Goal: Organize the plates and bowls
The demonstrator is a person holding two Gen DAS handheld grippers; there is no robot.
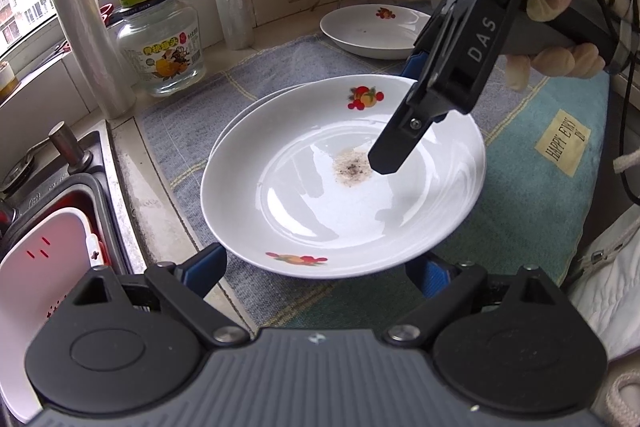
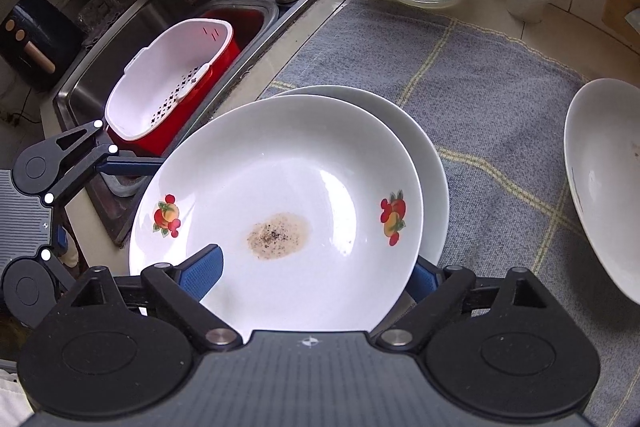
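Left wrist view: a white plate (image 1: 344, 183) with fruit decals and a brownish speckled stain at its centre sits on top of a second white plate (image 1: 236, 121), of which only a rim sliver shows at the upper left. Both rest on a blue-grey checked cloth (image 1: 280, 59) on the counter. The left gripper (image 1: 320, 267) is low at the near rim of the top plate; its two blue-padded fingers stand spread wide, one at each side of the rim, and the plate edge hides the tips, so contact cannot be confirmed. The right gripper (image 1: 400, 147), held by a gloved hand (image 1: 560, 27), reaches in from the upper right; one finger lies over the plate's inner face, the other passes beneath the far rim. A third plate (image 1: 372, 31) sits apart at the back of the cloth. A glass jar (image 1: 160, 55) with a green lid stands near the window, between two rolls of plastic film (image 1: 84, 31).

Right wrist view: the stained top plate (image 2: 280, 211) fills the centre, overlapping the lower plate (image 2: 424, 163), which projects to the right. The right gripper (image 2: 316, 271) has one blue pad lying on the plate's upper surface at the near rim and the other showing below the rim on the right; the fingers bracket the plate edge, but whether they pinch it cannot be told. The left gripper (image 2: 120, 167) enters from the left with one finger extending under the plate's left rim. The third plate (image 2: 604, 183) lies at the right edge. A sink (image 2: 160, 23) holds a white strainer basket (image 2: 168, 79) nested in a red tub.
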